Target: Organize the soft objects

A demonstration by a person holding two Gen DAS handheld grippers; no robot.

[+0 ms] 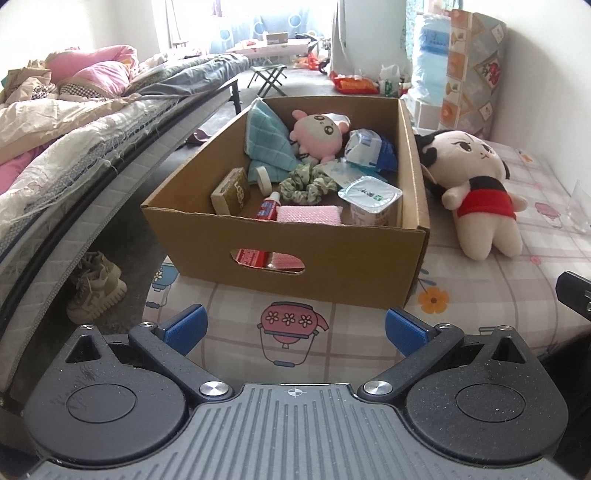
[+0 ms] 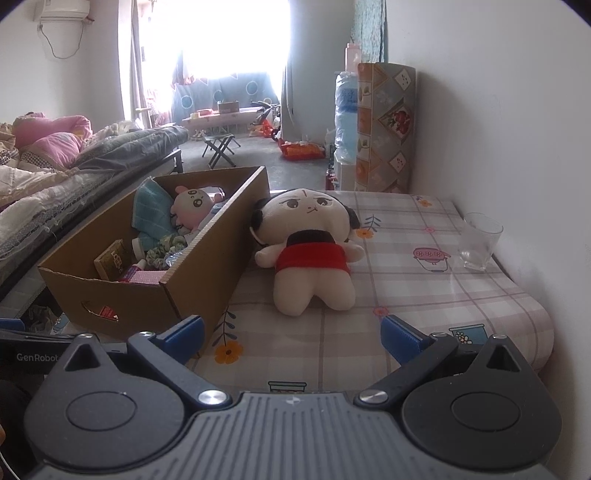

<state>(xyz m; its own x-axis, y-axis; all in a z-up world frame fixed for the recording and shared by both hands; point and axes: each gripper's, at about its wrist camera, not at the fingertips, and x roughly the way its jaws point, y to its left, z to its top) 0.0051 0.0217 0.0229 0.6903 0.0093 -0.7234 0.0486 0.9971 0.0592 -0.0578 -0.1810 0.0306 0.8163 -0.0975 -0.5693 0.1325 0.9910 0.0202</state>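
The left gripper (image 1: pixel 293 328) and the right gripper (image 2: pixel 291 332) both stand released, jaws wide apart, holding nothing. The cream plush doll in a red dress (image 2: pixel 309 248) lies face up on the checked tablecloth (image 2: pixel 424 295), touching the right wall of the brown cardboard box (image 1: pixel 295 254). Inside the box, at the far end, a pink round plush toy (image 1: pixel 317 137) leans on a teal folded cloth (image 1: pixel 267 140).

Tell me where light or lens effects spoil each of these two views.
Left wrist view: the far window is washed out, and the bed edge bows from fisheye distortion, yet the cardboard box stays evenly lit and sharp. Right wrist view: the window blows out to pure white, leaving the plush doll dimmer, and the clear glass looks faint against the wall.
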